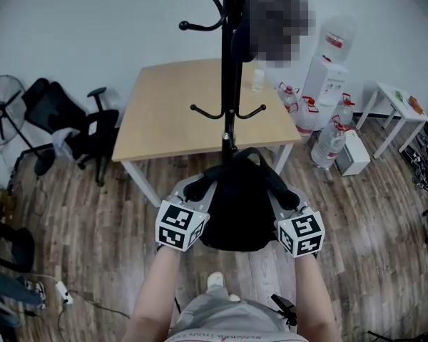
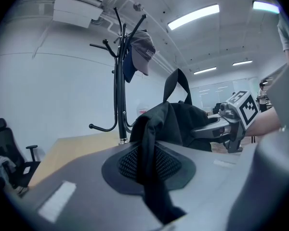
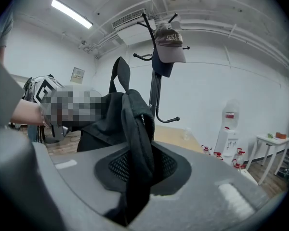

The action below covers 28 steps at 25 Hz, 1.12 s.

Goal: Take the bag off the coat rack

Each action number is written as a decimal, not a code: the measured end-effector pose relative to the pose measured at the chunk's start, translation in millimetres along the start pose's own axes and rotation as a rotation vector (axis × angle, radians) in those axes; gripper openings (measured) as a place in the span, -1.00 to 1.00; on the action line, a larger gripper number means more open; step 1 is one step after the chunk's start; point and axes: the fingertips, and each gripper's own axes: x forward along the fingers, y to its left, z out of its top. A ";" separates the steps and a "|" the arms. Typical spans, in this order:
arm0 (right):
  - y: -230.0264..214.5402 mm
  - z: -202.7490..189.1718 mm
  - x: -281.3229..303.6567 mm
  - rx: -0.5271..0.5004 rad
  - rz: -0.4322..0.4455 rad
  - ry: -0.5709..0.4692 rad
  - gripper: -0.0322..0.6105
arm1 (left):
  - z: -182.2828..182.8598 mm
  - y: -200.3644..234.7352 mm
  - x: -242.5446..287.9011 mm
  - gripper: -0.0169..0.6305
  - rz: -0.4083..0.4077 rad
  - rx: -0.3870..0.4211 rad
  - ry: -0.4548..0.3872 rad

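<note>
Holding the bag (image 1: 232, 216) between left gripper (image 1: 195, 188) and right gripper (image 1: 279, 189), jaws of each clamped on a strap (image 2: 151, 177). Hanging free, just in front of the coat rack (image 1: 230, 84).

Pale wooden counter (image 1: 171, 112) by the wall (image 1: 93, 27), small clear bottle (image 1: 257, 80) near its far edge. Left: black office chair (image 1: 64, 123) and standing fan (image 1: 3, 109); right: white water dispenser (image 1: 327, 77), spare jugs (image 1: 329, 140) (on the floor (image 1: 93, 226)), small white table (image 1: 401, 104).
</note>
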 end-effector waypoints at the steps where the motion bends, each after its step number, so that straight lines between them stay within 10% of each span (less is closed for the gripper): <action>1: -4.0 1.1 -4.1 -0.006 -0.013 0.000 -0.70 | 2.1 -3.9 2.9 -0.76 -0.009 0.000 -0.004; 28: -97.0 38.1 -93.1 -0.022 -0.283 -0.022 -0.70 | 91.1 -86.2 79.8 -0.76 -0.221 0.124 -0.137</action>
